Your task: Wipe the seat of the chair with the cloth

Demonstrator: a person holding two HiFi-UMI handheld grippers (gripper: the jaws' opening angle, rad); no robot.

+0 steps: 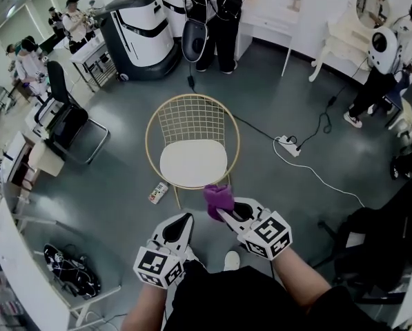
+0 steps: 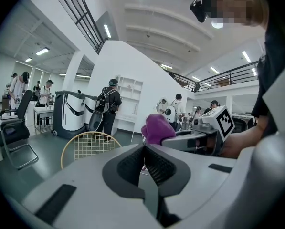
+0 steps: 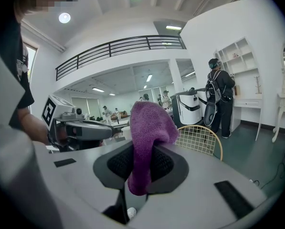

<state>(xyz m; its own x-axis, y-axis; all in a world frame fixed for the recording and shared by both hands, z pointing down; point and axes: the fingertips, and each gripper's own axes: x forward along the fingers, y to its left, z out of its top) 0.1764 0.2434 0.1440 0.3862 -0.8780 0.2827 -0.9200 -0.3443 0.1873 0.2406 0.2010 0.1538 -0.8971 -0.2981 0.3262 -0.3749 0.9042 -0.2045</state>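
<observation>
A gold wire chair [image 1: 192, 140] with a round white seat [image 1: 193, 164] stands on the grey floor just ahead of me. My right gripper [image 1: 224, 212] is shut on a purple cloth [image 1: 218, 200], held just off the seat's near right rim. In the right gripper view the cloth [image 3: 149, 137] sticks up from between the jaws, with the chair [image 3: 199, 140] beyond. My left gripper [image 1: 181, 225] hangs nearer me, left of the right one, shut and holding nothing. From the left gripper view I see the chair back [image 2: 87, 147] and the cloth [image 2: 157, 129].
A small box [image 1: 158, 192] lies on the floor by the chair's near left leg. A power strip [image 1: 288, 143] and cables run right of the chair. A black office chair [image 1: 67, 119] stands left, a large machine [image 1: 140, 33] and people behind.
</observation>
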